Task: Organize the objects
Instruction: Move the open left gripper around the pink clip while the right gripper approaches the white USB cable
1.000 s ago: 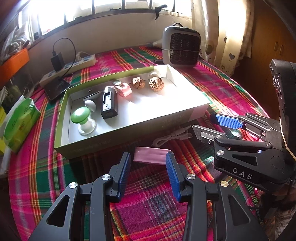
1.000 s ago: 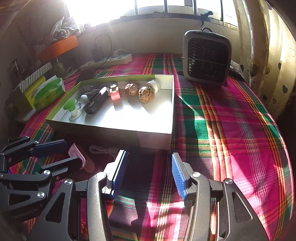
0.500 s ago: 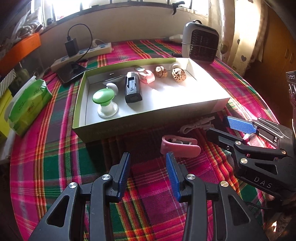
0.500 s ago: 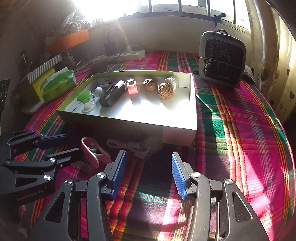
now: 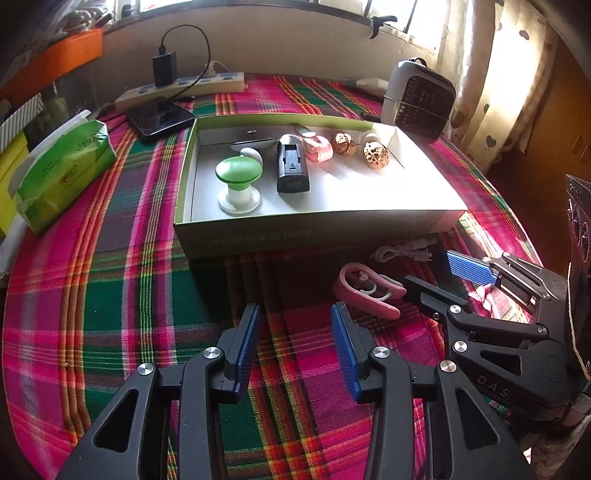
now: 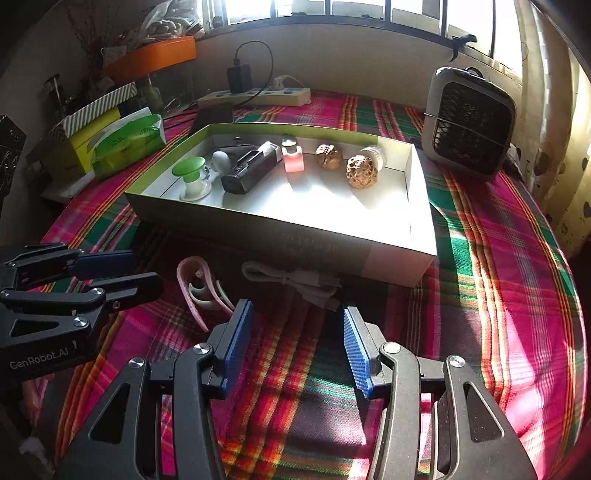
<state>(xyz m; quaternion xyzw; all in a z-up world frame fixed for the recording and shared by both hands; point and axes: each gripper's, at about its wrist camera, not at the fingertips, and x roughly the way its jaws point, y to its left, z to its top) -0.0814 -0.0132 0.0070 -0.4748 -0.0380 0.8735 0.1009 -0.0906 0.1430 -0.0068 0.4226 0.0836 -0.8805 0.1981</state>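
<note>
Surface: table [image 5: 110, 280] covered in a pink, green and red plaid cloth.
Centre: open shallow box [image 5: 317, 236].
Before the box: pink clip [image 5: 365, 291] and coiled white cable [image 5: 402, 253], near each other.
Left side: green tissue pack [image 5: 62, 173].
Far edge: power strip [image 5: 184, 86], dark flat device [image 5: 160, 118], small fan heater [image 5: 421, 99].

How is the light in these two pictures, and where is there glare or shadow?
Left wrist view: even daylight, window overexposed, box front wall shaded. Right wrist view: glare on the box floor, sun stripes on the tablecloth, cable in shadow. Fisheye bending in both.
</note>
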